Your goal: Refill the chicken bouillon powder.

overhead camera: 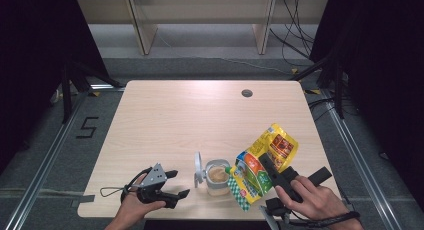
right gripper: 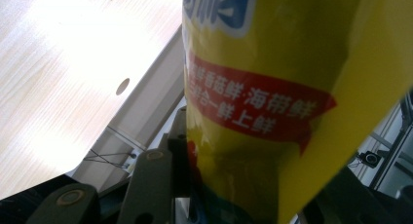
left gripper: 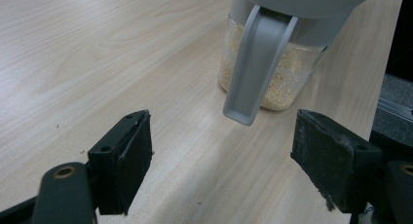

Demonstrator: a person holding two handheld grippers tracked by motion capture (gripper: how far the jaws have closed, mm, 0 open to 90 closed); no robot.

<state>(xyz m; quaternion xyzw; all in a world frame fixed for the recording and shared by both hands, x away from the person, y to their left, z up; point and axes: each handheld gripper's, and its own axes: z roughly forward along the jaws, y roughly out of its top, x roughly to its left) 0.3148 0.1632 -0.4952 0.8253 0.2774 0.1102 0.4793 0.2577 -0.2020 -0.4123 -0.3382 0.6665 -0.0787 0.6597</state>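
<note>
Light wood table (overhead camera: 175, 120), round cable hole near far edge. Yellow seasoning pouch (overhead camera: 262, 162) near front right edge: glossy, red banner with white Chinese characters, blue logo, green checked lower end, tilted so lower end touches jar. Right gripper (overhead camera: 272, 171) clamped on pouch, pouch pinched between jaws. Clear glass jar (overhead camera: 217, 178) front centre, pale granules inside, grey lid flipped open at its left. Left gripper (overhead camera: 176, 185) just left of jar, jaws spread apart, nothing between them.
</note>
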